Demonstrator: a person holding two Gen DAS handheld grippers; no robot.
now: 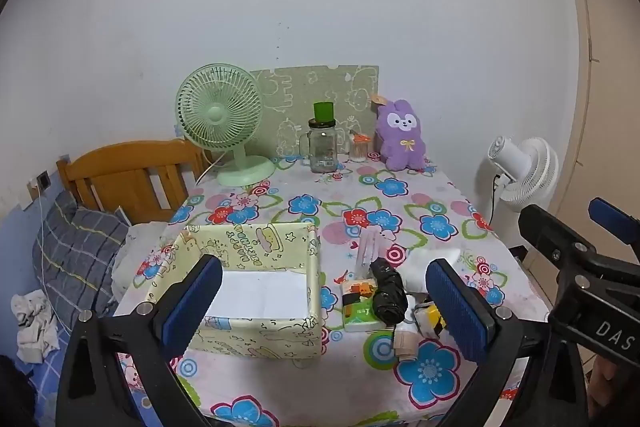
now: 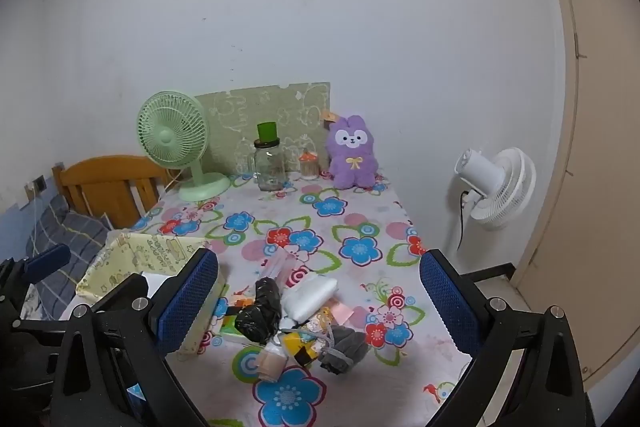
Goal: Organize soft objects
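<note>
Both grippers hover above the near edge of a table covered with a flowered cloth. The left gripper has its blue-padded fingers spread wide and holds nothing; the right gripper is equally wide open and empty. A pale yellow fabric storage box, open on top with a white floor, stands on the table's near left. Just to its right lies a small heap of soft items: a tissue pack, a black bundle lying across it, a white packet and a grey sock. A purple plush rabbit sits upright against the far wall, beside a glass jar and a green desk fan.
</note>
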